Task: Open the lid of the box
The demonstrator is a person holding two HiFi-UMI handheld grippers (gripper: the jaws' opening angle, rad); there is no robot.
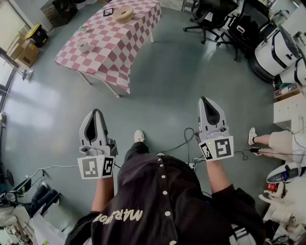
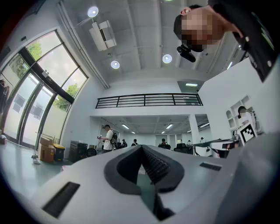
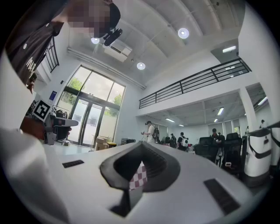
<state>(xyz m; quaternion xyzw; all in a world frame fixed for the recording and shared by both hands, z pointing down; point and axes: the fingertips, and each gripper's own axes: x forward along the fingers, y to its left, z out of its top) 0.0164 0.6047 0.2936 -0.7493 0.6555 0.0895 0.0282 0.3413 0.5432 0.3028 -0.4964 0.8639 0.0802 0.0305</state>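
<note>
The person's dark shirt (image 1: 162,206) fills the foreground. The left gripper (image 1: 97,114) and right gripper (image 1: 205,100), both with jaws together and empty, hover well short of the checked table (image 1: 114,55). The round tan box (image 1: 124,14) sits at the table's far end.

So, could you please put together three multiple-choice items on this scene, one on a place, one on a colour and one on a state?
1. Where is the round tan box? A on the floor; B on the table, at its far end; C in a gripper.
2. What colour is the tablecloth? A plain blue; B green stripes; C pink and white checks.
3. How do the jaws of the right gripper stand? A shut, empty; B wide open; C clamped on the box.
Answers: B, it sits on the cloth; C, the checks show in the head view; A, the jaws meet with nothing between them.
</note>
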